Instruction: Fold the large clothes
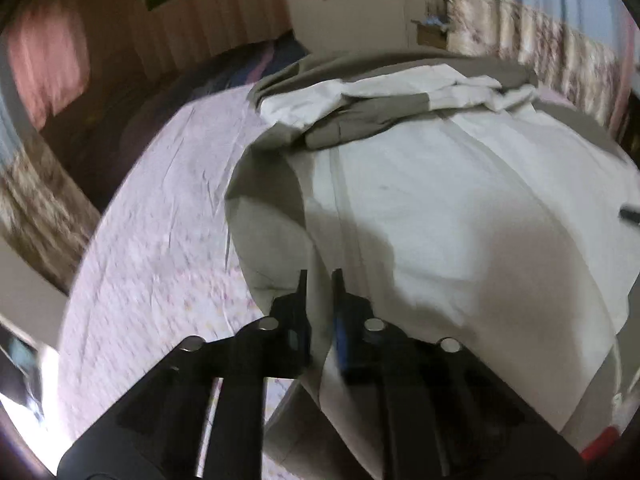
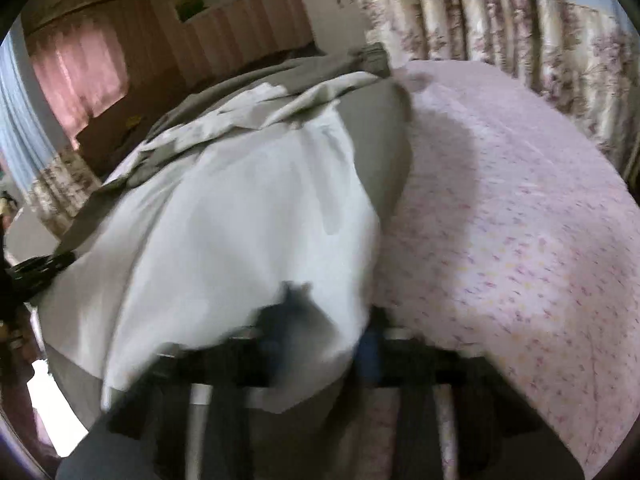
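Ahead of both tools, the bed under its pink flowered sheet is seen carrying the garment, a large white and grey-brown piece spread flat, its far end bunched. The near hem is pinched by the left hand-held gripper at one corner. The right hand-held gripper is blurred, but appears closed on the opposite corner, presumably so the edge can be lifted evenly for a fold.

We're looking at a soft matt cloth garment, white with grey-brown panels, lying on a thin pink printed bedsheet. The left gripper is showing matt black plastic with shiny metal bolts.
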`<state>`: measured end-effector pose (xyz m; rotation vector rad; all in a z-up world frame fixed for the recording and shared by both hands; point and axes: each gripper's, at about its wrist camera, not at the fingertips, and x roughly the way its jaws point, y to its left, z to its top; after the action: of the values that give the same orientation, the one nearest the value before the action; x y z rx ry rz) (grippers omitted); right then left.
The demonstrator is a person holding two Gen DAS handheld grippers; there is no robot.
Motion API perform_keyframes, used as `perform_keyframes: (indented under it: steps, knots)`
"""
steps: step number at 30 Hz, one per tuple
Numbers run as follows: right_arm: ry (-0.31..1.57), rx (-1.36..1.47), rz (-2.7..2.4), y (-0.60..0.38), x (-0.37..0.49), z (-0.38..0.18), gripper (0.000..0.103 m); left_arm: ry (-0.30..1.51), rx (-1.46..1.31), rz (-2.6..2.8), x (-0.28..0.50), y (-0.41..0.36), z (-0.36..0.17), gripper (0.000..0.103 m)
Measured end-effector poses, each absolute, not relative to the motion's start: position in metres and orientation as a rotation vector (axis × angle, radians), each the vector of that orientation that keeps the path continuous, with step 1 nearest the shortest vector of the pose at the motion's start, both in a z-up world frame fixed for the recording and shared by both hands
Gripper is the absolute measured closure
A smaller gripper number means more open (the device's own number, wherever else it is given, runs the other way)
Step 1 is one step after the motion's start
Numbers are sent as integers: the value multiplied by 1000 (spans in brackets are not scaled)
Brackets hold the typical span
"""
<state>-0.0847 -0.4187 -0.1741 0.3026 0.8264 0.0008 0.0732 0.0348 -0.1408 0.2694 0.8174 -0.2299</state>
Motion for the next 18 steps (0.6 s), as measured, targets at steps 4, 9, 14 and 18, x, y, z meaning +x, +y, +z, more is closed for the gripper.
perform_keyframes:
  steps: [4, 9, 14, 18]
  knots:
    - [746, 309, 87, -419, -79, -142, 98, 764, 245, -293, 78, 34, -115, 100]
    - [612, 213, 143, -419, -56, -77, 98, 634, 220, -291, 98, 39, -60, 100]
    - [477, 91, 121, -423, -19, -19, 98, 524, 201, -260, 129, 47, -6, 100]
    - [437, 12, 99, -424, 29, 1, 98, 479, 235, -254, 164, 38, 15, 98]
